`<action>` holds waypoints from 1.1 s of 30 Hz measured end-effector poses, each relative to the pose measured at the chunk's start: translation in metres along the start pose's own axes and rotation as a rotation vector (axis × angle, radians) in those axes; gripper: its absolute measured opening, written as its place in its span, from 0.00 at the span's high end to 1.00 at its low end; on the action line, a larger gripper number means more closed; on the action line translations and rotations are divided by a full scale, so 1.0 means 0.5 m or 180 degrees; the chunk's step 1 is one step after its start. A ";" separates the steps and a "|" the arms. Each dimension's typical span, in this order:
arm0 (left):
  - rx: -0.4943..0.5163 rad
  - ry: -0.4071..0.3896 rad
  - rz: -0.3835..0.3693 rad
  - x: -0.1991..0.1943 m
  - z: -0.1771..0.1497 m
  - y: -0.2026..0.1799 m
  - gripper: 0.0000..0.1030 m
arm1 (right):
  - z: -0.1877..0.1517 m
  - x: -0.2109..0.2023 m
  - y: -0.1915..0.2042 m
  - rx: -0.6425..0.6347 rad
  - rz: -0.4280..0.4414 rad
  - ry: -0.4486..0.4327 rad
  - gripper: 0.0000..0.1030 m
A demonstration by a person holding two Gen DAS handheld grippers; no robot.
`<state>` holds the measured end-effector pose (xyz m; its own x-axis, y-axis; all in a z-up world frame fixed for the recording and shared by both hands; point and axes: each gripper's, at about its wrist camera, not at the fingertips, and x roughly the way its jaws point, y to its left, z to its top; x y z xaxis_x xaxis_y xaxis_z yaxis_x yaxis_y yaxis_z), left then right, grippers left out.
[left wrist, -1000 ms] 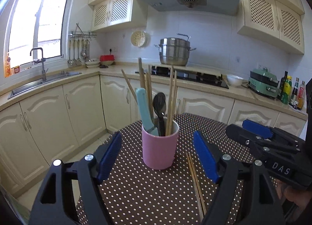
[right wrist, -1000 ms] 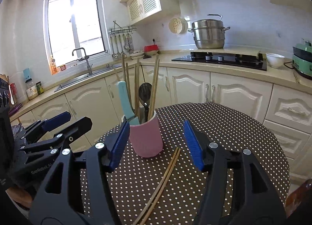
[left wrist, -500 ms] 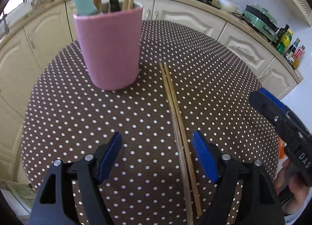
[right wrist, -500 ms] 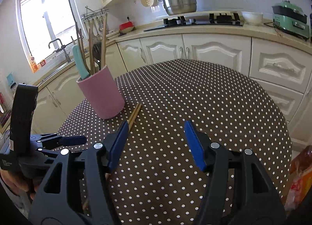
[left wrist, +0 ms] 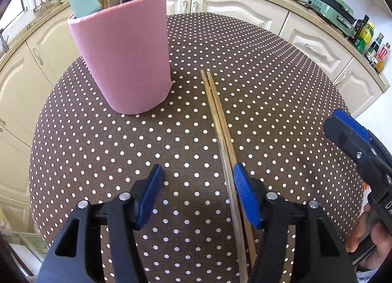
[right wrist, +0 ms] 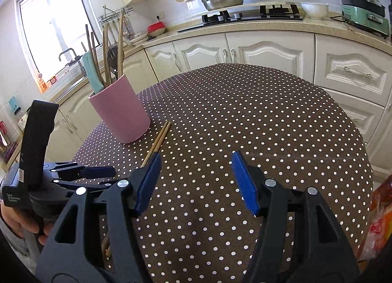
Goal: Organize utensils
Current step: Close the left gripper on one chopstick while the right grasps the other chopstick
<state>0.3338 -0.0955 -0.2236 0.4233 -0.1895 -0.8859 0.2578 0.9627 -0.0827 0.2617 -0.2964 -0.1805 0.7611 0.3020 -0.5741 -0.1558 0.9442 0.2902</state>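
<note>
most utensils already stand in the pink holder (left wrist: 127, 57) ahead-left of the left gripper (left wrist: 197, 194), whose jaws are closing around the last chopsticks (left wrist: 220, 126) on the desk (left wrist: 281, 101); the right gripper (right wrist: 196, 180) gapes empty.

A round table (left wrist: 281, 82) is seen, covered by a brown cloth dotted in white, with cream kitchen cabinets close behind it. Two things are carried directly on the cloth. A pink holder (left wrist: 127, 62) is stood upright toward the table's far left part (chopsticks, a dark spoon and a pale blue handle are held inside it). Just beside its base, not touching it, a pair of wooden chopsticks (left wrist: 218, 114) is laid flat, the two sticks side by side and touching along their length. Their far tips are pointed past the holder; their near ends are hidden under gripper parts in both views.
</note>
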 end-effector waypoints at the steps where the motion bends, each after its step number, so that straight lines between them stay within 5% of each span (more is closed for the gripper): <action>1: -0.0005 0.0006 -0.0002 0.001 0.000 0.002 0.44 | 0.000 0.000 -0.001 0.0000 -0.0005 0.0006 0.42; 14: 0.0067 0.0130 0.0243 0.007 0.044 -0.010 0.64 | 0.005 0.012 0.000 -0.0004 -0.0028 0.0136 0.41; 19: 0.0143 0.0133 0.0236 0.018 0.069 -0.032 0.91 | 0.011 0.029 0.015 -0.0066 -0.0070 0.0330 0.41; 21: 0.0074 0.0105 0.0148 0.016 0.069 -0.028 0.95 | 0.015 0.037 0.020 -0.0086 -0.0073 0.0423 0.41; 25: -0.0125 0.0043 -0.0188 -0.006 0.045 -0.008 0.95 | 0.024 0.060 0.033 -0.0099 -0.0025 0.0656 0.41; 33: -0.0367 -0.0196 -0.0238 -0.072 -0.028 0.047 0.95 | 0.025 0.118 0.089 -0.0245 0.0036 0.1082 0.41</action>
<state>0.3122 -0.0634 -0.2002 0.4601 -0.2695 -0.8459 0.1906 0.9606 -0.2024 0.3075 -0.2383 -0.1918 0.5077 0.3267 -0.7972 -0.2199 0.9438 0.2468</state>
